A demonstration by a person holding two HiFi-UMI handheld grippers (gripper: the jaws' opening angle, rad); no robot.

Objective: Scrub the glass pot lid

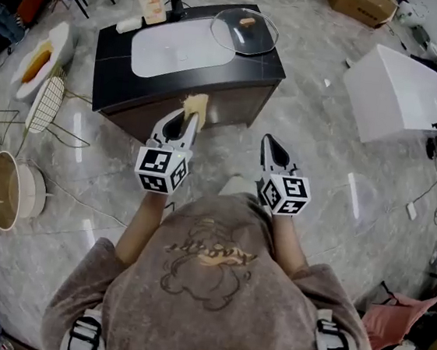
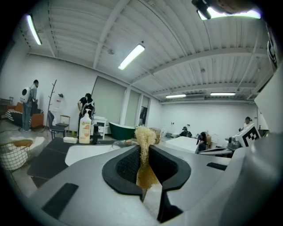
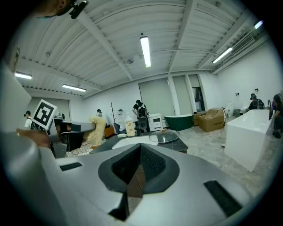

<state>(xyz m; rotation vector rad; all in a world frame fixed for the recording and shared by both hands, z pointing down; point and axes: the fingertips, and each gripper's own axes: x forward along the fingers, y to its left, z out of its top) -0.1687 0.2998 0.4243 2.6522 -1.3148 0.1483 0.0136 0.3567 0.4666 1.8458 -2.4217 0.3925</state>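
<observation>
Glass lid (image 1: 244, 30) well beyond left claw (image 1: 186, 118)

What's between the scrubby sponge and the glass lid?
In the head view, just the black counter and a corner of its white sink lie between the scrubby sponge and the glass lid.

Straight ahead is the counter (image 1: 113, 64), with the sink (image 1: 177, 52) set in its top, the lid (image 1: 244, 30) on its far right corner and the bottle (image 1: 151, 2) at the back edge, left of the lid. Just before the counter's near edge comes the left gripper (image 1: 184, 115) with the sponge (image 1: 196, 105) between its 2 jaws, and the right gripper (image 1: 271, 143) is level beside it to the right. On the floor, 1 wire basket (image 1: 46, 104) lies left of the counter and 1 tub (image 1: 396, 92) stands well off to its right.
</observation>
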